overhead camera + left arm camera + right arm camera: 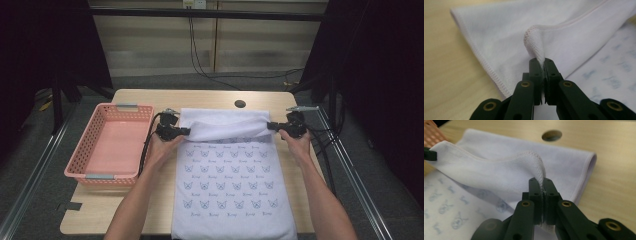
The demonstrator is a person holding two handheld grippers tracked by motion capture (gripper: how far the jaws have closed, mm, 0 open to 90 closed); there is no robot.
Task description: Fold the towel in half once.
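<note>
A white cloth [227, 180] printed with small blue butterflies lies lengthwise on the wooden table [150, 100]. Its far end is lifted and folded back, plain side up, stretched between both grippers. My left gripper [187, 131] is shut on the cloth's left far corner [534, 45]; the stitched hem rises out of the closed jaws. My right gripper [271, 126] is shut on the right far corner [537, 167], and the cloth [499, 175] sags from there toward the other gripper. Both hands hold the grippers a little above the table.
A pink perforated basket [90, 150] with nothing in it stands at the table's left side, close to my left hand. A round cable hole [240, 104] sits in the table beyond the cloth. Bare tabletop [614, 175] lies to the right of the cloth.
</note>
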